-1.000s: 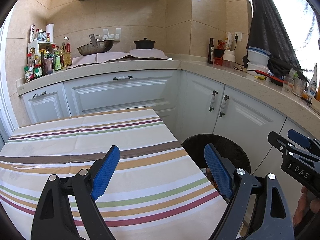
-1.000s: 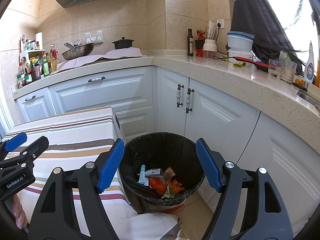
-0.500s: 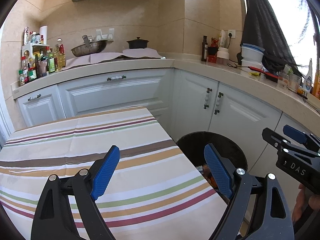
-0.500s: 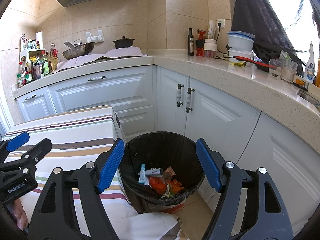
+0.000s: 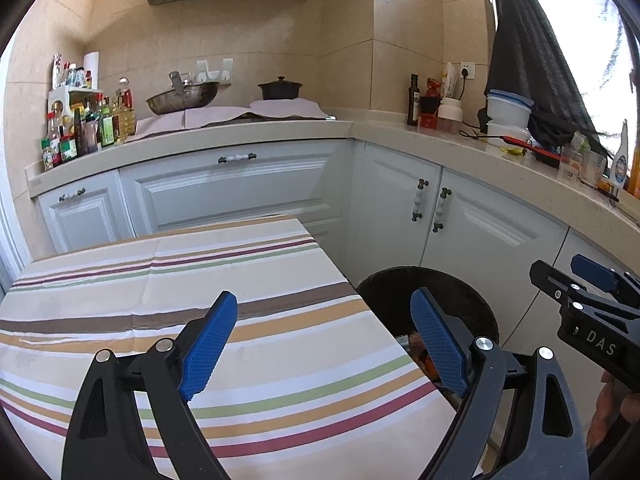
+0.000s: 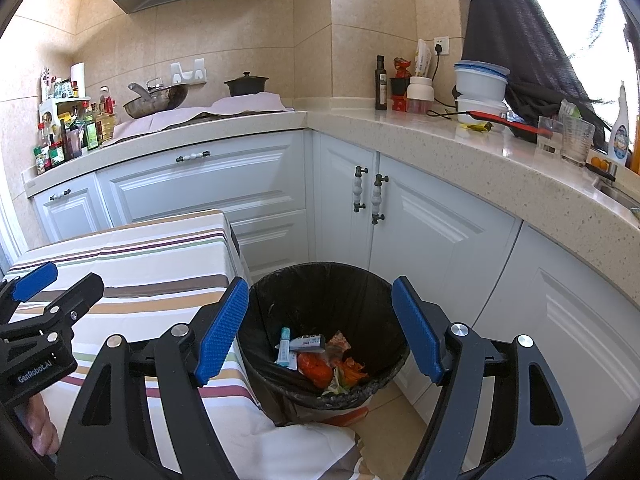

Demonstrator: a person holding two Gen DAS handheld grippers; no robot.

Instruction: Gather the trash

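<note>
A black-lined trash bin (image 6: 320, 292) stands on the floor between the striped table and the corner cabinets. Trash lies in it: a tube (image 6: 284, 346), a small box (image 6: 307, 342) and orange wrappers (image 6: 316, 366). My right gripper (image 6: 320, 330) is open and empty, held above the bin's mouth. My left gripper (image 5: 324, 344) is open and empty above the right edge of the striped tablecloth (image 5: 192, 280). The bin (image 5: 452, 296) shows partly behind its right finger. Each gripper shows at the edge of the other's view.
White cabinets (image 6: 424, 216) wrap the corner behind the bin. The counter (image 6: 460, 148) holds bottles, containers, glasses and a red-handled tool. A wok (image 5: 182, 98) and a black pot (image 5: 280, 88) sit on the stove. Condiment bottles (image 5: 80, 128) crowd the left end.
The left gripper has pulled back and risen a little, so more of the kitchen shows. The right gripper has stayed almost still over the bin. Both stay open.
</note>
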